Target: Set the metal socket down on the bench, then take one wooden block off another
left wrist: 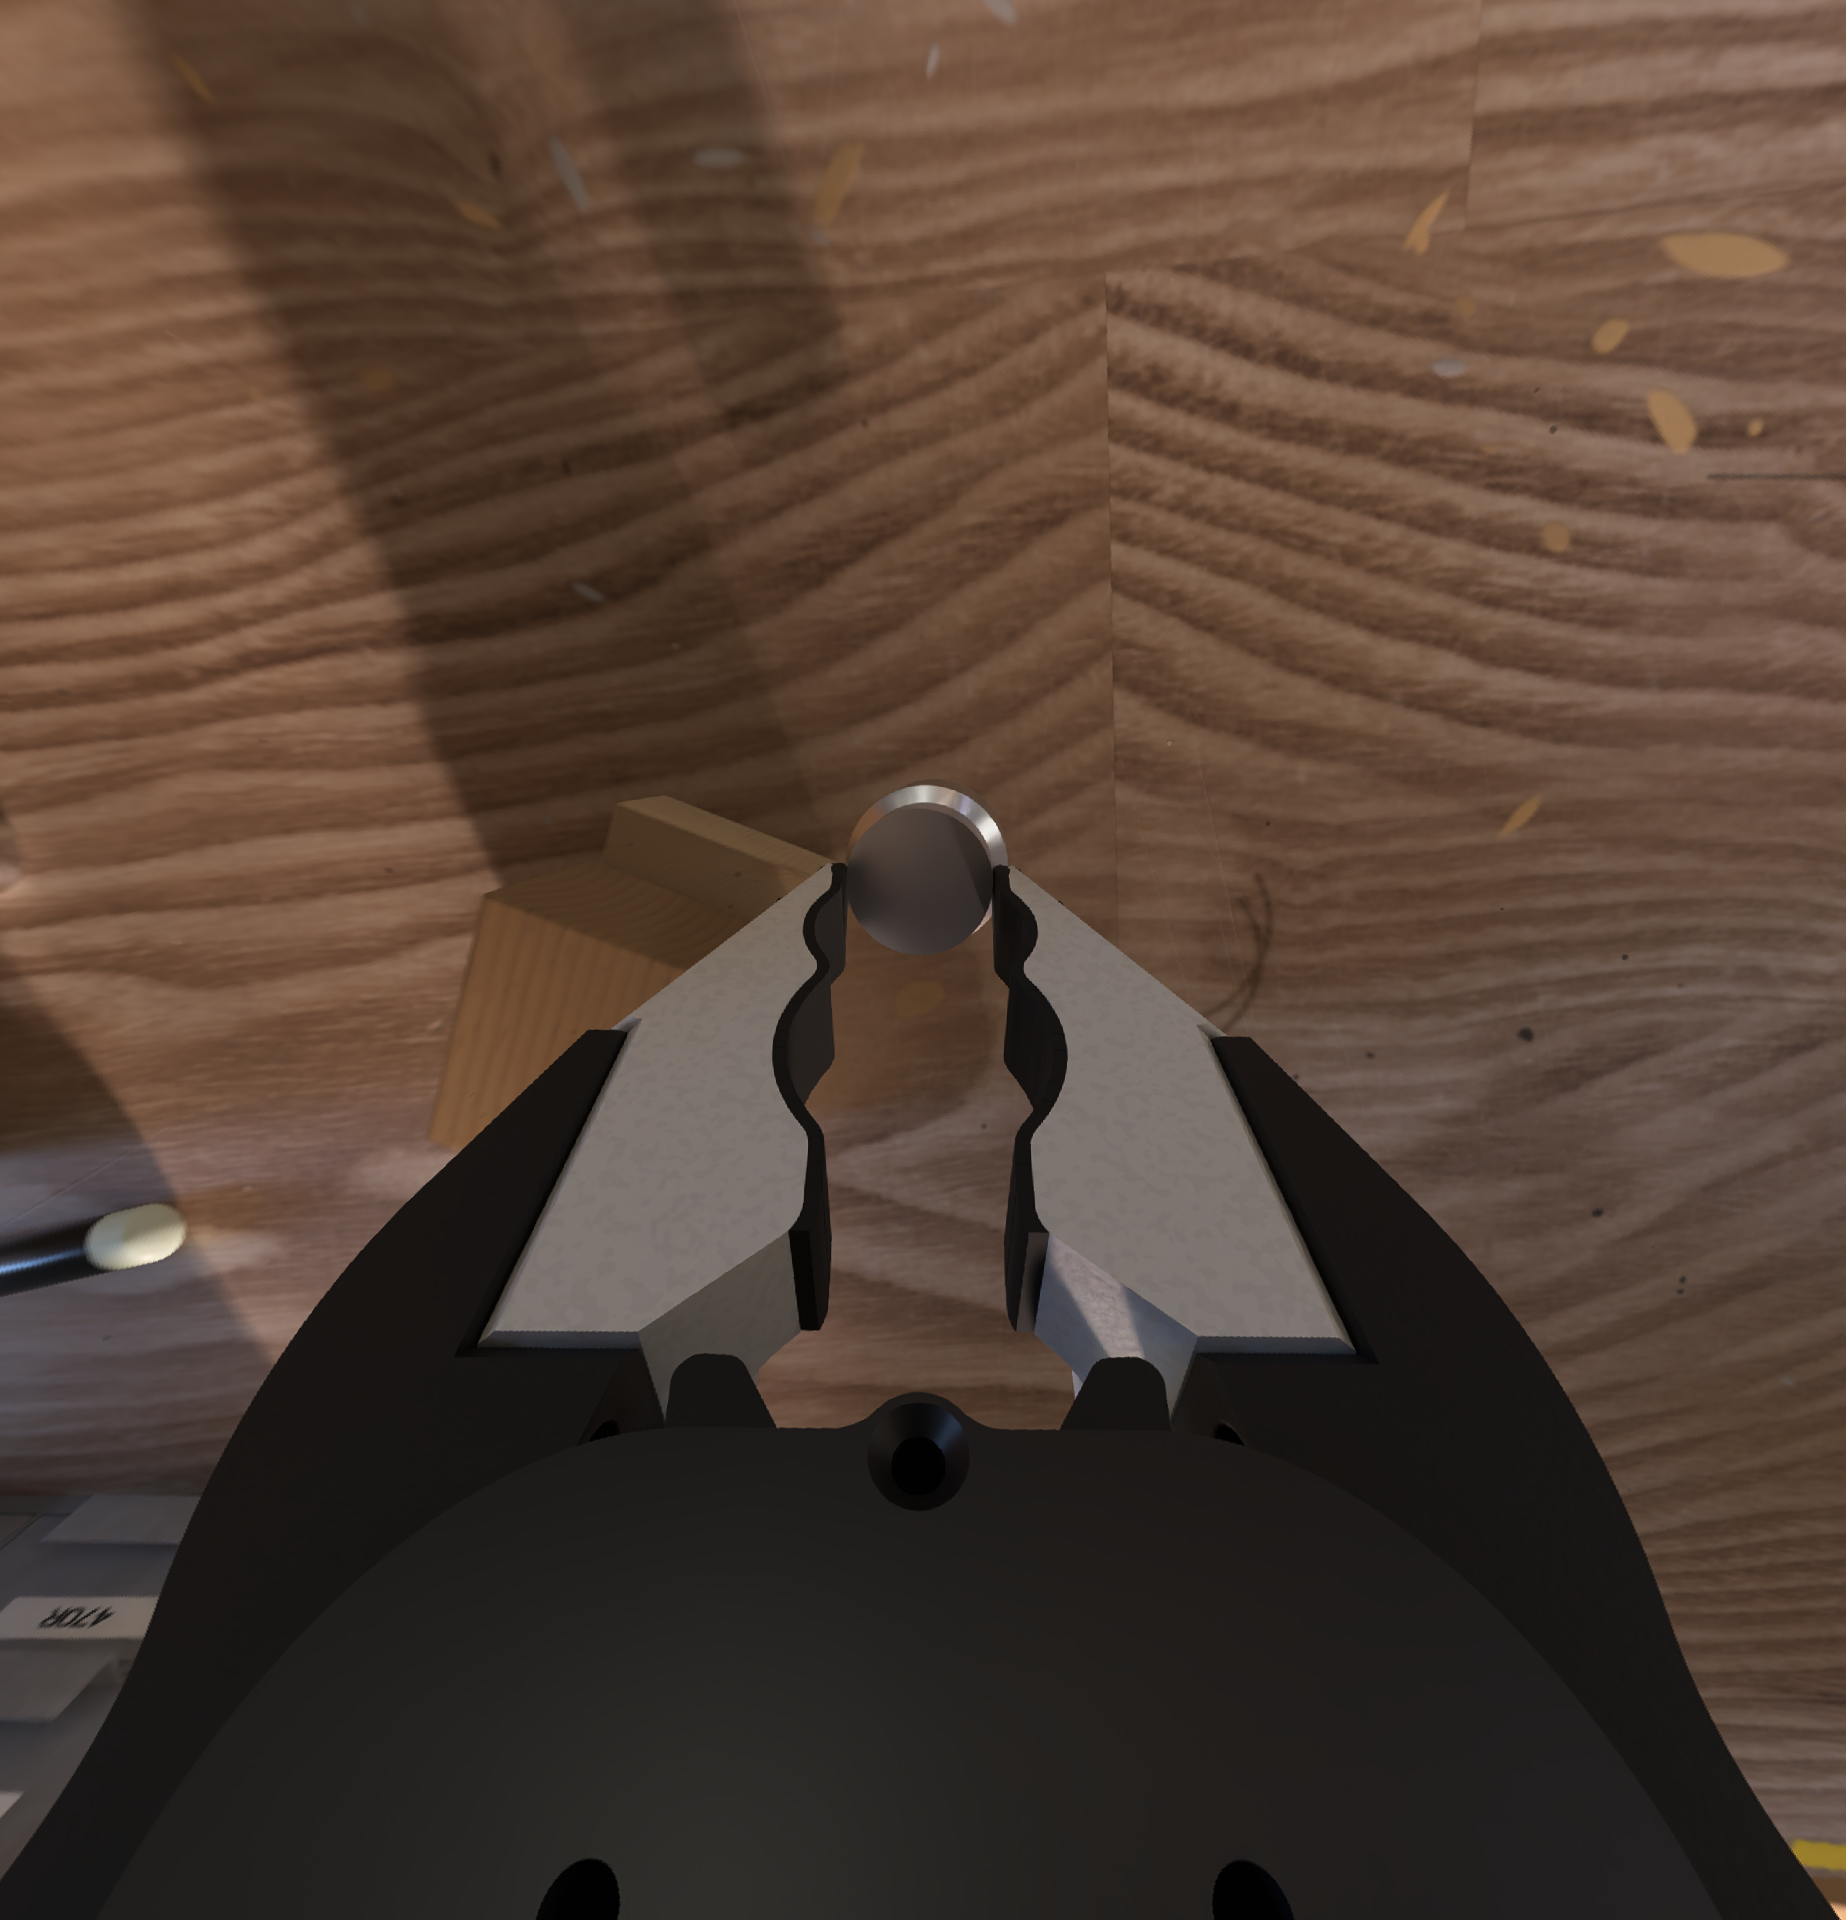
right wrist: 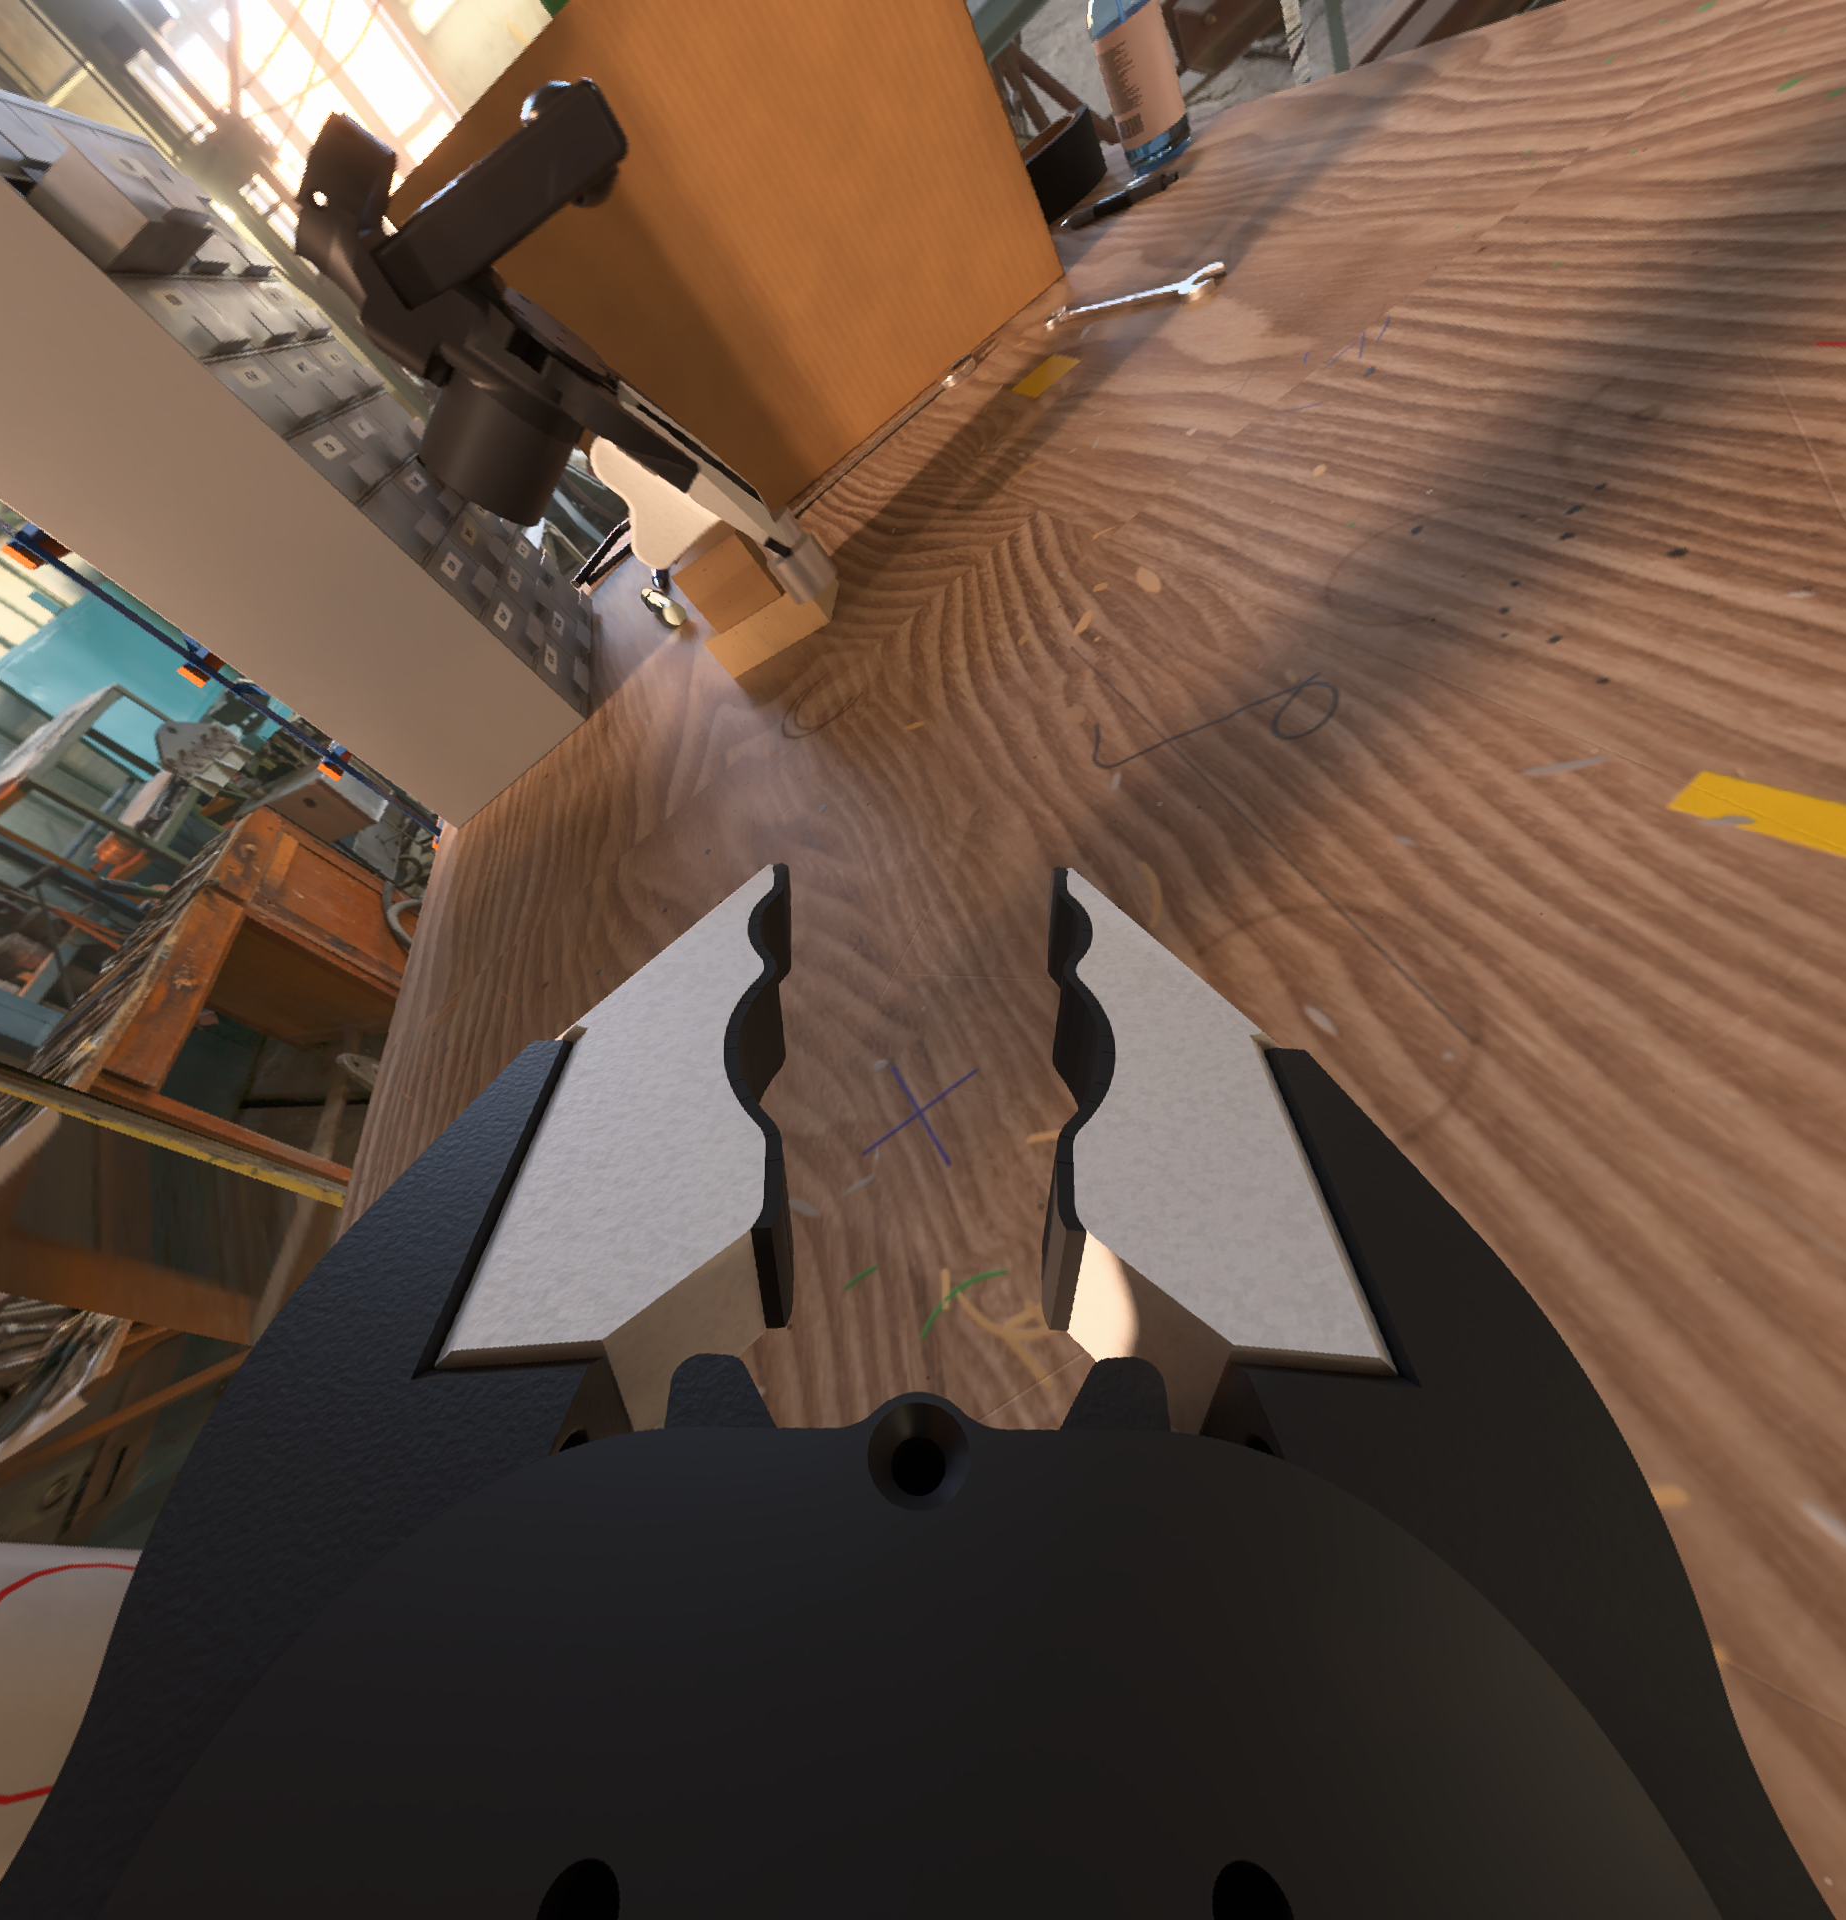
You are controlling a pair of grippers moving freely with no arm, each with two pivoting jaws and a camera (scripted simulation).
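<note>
My left gripper [left wrist: 921, 871] is shut on the metal socket [left wrist: 919, 894], a short grey cylinder pinched at the fingertips and seen end-on over the wooden bench [left wrist: 1418, 727]. Just left of it, two pale wooden blocks are stacked, a smaller one [left wrist: 690, 852] on a larger one [left wrist: 555, 997], partly hidden by my left finger. In the right wrist view the left gripper [right wrist: 794, 561] hangs low beside the blocks [right wrist: 763, 613]. My right gripper [right wrist: 919, 883] is open and empty above bare bench, well short of the blocks.
A tall brown box [right wrist: 753, 239] stands behind the blocks, with a grey drawer cabinet [right wrist: 275, 312] beside it. A wrench [right wrist: 1137, 296], a pen [right wrist: 1116, 203] and a bottle [right wrist: 1137, 83] lie farther back. A dark rod with a pale end [left wrist: 134, 1236] lies left of the blocks. The bench edge runs along the left [right wrist: 420, 987].
</note>
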